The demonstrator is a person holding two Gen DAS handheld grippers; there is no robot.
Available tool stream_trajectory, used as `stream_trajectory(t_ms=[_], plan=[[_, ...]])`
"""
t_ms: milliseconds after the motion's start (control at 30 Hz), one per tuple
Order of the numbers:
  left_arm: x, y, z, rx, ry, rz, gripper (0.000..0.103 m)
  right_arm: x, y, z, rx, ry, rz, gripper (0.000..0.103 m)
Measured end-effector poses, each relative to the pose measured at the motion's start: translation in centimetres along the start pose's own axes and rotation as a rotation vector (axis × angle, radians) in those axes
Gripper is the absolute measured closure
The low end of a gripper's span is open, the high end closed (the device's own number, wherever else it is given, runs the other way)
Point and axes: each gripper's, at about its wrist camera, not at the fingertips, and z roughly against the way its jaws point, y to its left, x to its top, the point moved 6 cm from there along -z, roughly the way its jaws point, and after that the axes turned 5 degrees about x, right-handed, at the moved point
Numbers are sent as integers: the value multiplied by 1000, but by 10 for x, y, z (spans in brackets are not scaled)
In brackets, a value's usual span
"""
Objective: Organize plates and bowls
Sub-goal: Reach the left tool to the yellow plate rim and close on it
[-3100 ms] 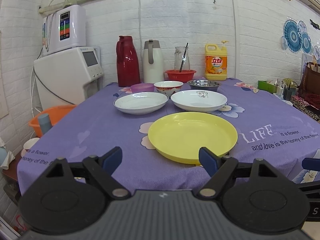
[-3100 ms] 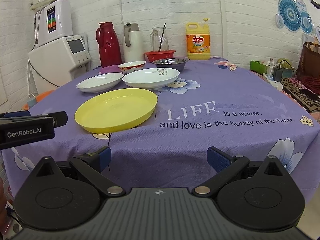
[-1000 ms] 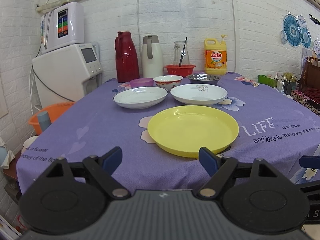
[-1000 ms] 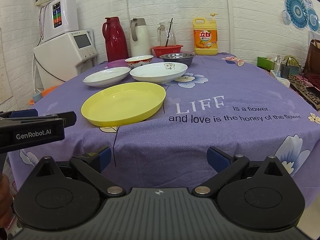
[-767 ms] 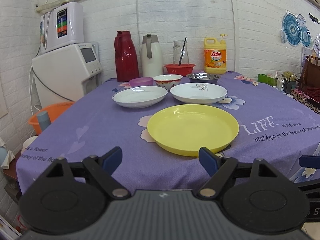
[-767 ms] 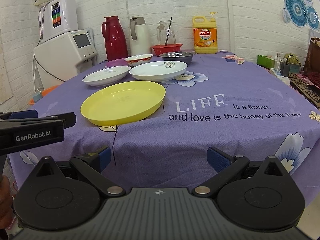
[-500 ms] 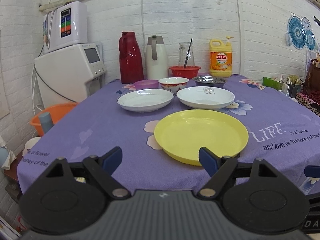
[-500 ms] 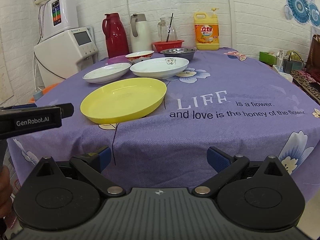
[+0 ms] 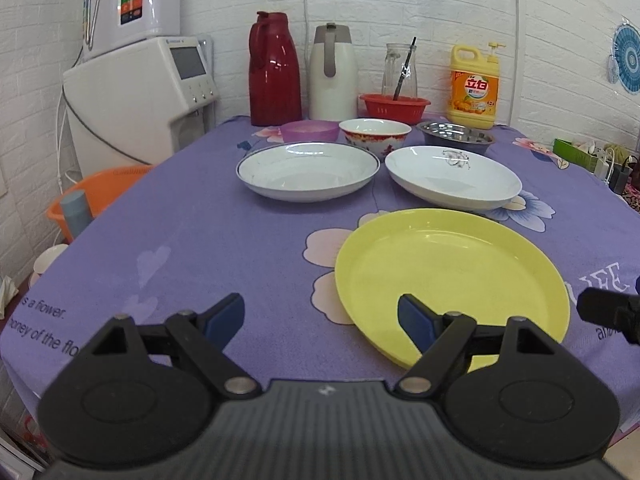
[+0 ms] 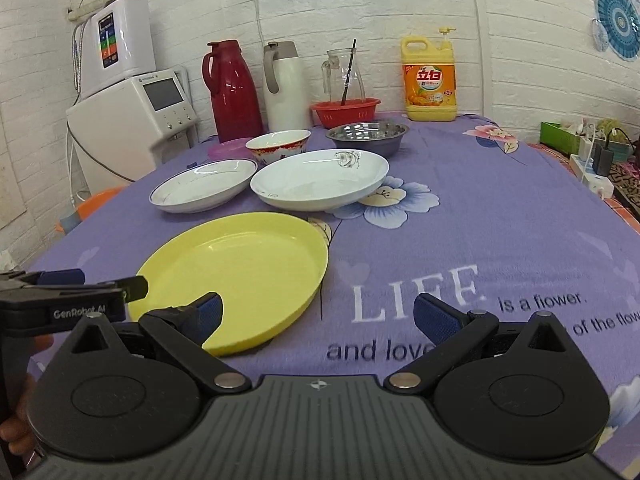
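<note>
A yellow plate (image 9: pixel 448 276) (image 10: pixel 240 268) lies nearest on the purple tablecloth. Behind it lie two white plates, a blue-rimmed one (image 9: pixel 307 170) (image 10: pixel 204 190) at left and a flower-marked one (image 9: pixel 454 176) (image 10: pixel 320 178) at right. Further back stand a pink bowl (image 9: pixel 309 131), a red-patterned white bowl (image 9: pixel 375 132) (image 10: pixel 278 145) and a steel bowl (image 9: pixel 456 136) (image 10: pixel 366 133). My left gripper (image 9: pixel 320 318) is open and empty just left of the yellow plate's near edge. My right gripper (image 10: pixel 318 314) is open and empty over that plate's right near edge.
At the table's back stand a red thermos (image 9: pixel 275 70), a white thermos (image 9: pixel 334 74), a red basket (image 9: pixel 394 105) with a glass jug, and a yellow detergent bottle (image 9: pixel 474 88). A water dispenser (image 9: pixel 140 96) stands left of the table. An orange basin (image 9: pixel 100 200) sits beside it.
Both grippers have moved forward and up over the table's near edge, so the plates look closer. Both stay open and empty.
</note>
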Motion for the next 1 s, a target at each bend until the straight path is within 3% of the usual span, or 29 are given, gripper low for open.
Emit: stream_trajectory(t_ms=[233, 400, 533, 667, 800, 900, 1000], plan=[[12, 7, -32, -42, 69, 15, 23, 13, 0, -60, -17, 98, 60, 0], [16, 7, -57, -115, 133, 17, 23, 9, 4, -83, -9, 170, 107, 0], [18, -2, -64, -149, 131, -57, 23, 8, 4, -85, 8, 174, 96, 0], [20, -8, -67, -194, 145, -74, 23, 3, 1, -80, 36, 120, 114, 0], [22, -13, -66, -220, 154, -92, 24, 12, 3, -79, 49, 180, 113, 0], [22, -17, -64, -229, 159, -111, 25, 18, 10, -70, 80, 134, 135, 0], [20, -20, -62, -243, 159, -104, 27, 12, 10, -75, 80, 168, 137, 0]])
